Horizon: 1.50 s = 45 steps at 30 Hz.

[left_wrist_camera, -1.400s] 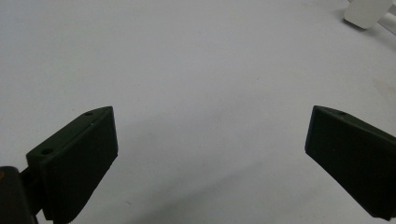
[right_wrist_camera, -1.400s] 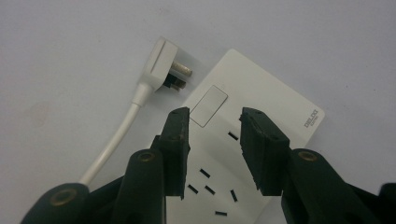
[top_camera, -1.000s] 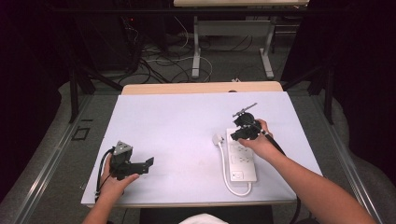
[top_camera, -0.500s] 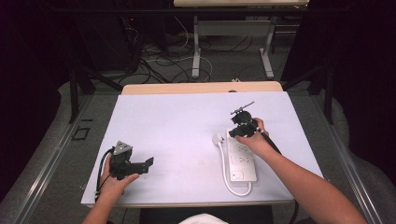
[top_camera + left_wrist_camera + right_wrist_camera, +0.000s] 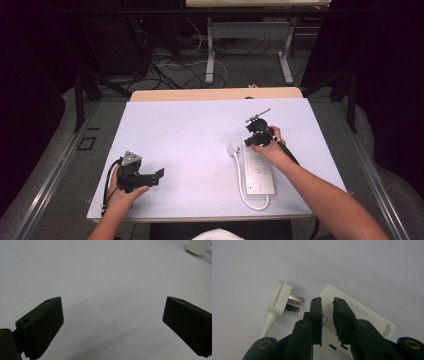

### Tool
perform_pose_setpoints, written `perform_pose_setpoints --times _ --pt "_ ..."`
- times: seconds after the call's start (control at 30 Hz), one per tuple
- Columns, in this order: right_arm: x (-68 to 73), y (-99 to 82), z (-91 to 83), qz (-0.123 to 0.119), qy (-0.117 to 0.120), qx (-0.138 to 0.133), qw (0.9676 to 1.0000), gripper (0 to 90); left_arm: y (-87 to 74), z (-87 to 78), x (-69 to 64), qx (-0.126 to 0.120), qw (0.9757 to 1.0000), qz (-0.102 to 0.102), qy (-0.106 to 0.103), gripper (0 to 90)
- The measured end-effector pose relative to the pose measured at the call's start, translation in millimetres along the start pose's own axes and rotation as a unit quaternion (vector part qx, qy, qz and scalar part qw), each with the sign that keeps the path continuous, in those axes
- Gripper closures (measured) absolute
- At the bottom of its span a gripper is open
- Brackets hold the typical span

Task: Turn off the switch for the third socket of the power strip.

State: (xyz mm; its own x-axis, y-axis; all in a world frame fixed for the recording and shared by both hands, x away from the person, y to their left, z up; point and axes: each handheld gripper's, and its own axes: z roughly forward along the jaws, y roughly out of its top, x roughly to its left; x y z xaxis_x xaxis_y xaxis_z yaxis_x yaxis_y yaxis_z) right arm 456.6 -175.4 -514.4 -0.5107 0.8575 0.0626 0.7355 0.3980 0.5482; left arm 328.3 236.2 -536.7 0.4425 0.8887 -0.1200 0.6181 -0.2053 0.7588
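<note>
Since the earlier frame the right gripper (image 5: 252, 136) had shifted slightly toward the far end of the power strip (image 5: 259, 172), and its jaws had just been closing; nothing sat between them. In the right gripper view the right gripper (image 5: 327, 305) showed its jaws nearly together, a narrow gap left, hanging over the strip's (image 5: 352, 307) far end above the socket slots. The white plug (image 5: 280, 300) lay just left of the jaws on the bench (image 5: 190, 135), prongs pointing toward them, its cable running back along the strip. The left gripper (image 5: 159, 173) rested well apart, jaws spread wide over bare bench.
</note>
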Motion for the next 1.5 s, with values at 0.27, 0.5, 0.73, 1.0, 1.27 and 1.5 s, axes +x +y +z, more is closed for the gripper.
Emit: perform_pose_setpoints --times 0.27,0.5,0.73,1.0,1.27,1.5 --pt "1.4 1.3 1.6 -0.001 0.012 0.000 0.9999 83.6 0.0 0.1 0.2 0.000 1.0000 0.000 0.001 3.4" --pt "3.4 1.3 1.8 -0.010 0.016 -0.001 0.9998 86.1 -0.1 0.0 0.3 0.000 1.0000 0.000 0.001 3.4" --pt "3.3 0.8 2.1 -0.014 0.016 -0.004 0.9998 86.7 -0.3 0.6 0.3 -0.005 1.0000 0.000 0.003 3.6" --pt "5.0 0.3 2.1 -0.027 0.014 -0.006 0.9995 89.2 -0.4 0.6 0.4 -0.006 1.0000 0.000 0.003 3.6" --pt "6.7 -0.5 4.0 -0.029 0.017 -0.003 0.9994 90.0 -0.5 0.6 0.2 -0.004 1.0000 -0.001 0.003 3.6" --pt "8.7 -0.6 6.6 -0.024 0.013 -0.009 0.9996 90.0 -0.5 0.5 0.2 -0.004 1.0000 0.000 0.004 3.6"
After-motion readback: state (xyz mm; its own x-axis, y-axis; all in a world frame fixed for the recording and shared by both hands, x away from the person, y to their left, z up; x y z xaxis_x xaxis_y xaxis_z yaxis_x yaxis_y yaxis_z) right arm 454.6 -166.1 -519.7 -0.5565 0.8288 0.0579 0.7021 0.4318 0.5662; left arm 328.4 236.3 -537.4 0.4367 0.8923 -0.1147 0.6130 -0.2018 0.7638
